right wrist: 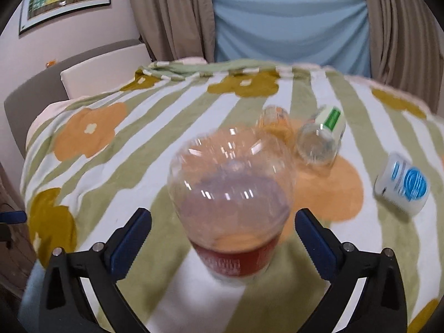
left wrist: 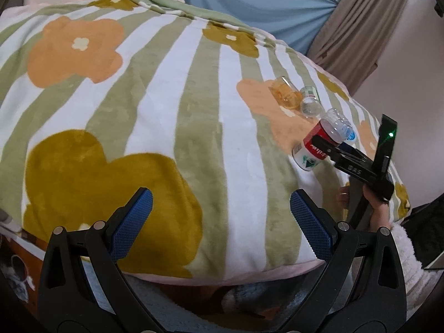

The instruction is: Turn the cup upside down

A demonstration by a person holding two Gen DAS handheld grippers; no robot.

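A clear plastic cup with a red label (right wrist: 233, 194) stands on the flowered blanket (right wrist: 133, 166), its rounded closed end up and its white end down. It sits between the blue pads of my right gripper (right wrist: 223, 216), which is open, with a gap on each side of the cup. In the left wrist view the same cup (left wrist: 306, 149) leans slightly at the right, and my right gripper (left wrist: 319, 142) reaches across its red label. My left gripper (left wrist: 220, 197) hangs open and empty over the blanket's near edge, well left of the cup.
Three more cups lie on their sides beyond: an orange-tinted one (right wrist: 274, 122), a green-labelled one (right wrist: 322, 141) and a blue-labelled one (right wrist: 402, 186). Curtains and a blue cloth (right wrist: 288, 27) hang behind the bed. A hand (left wrist: 371, 208) holds the right gripper.
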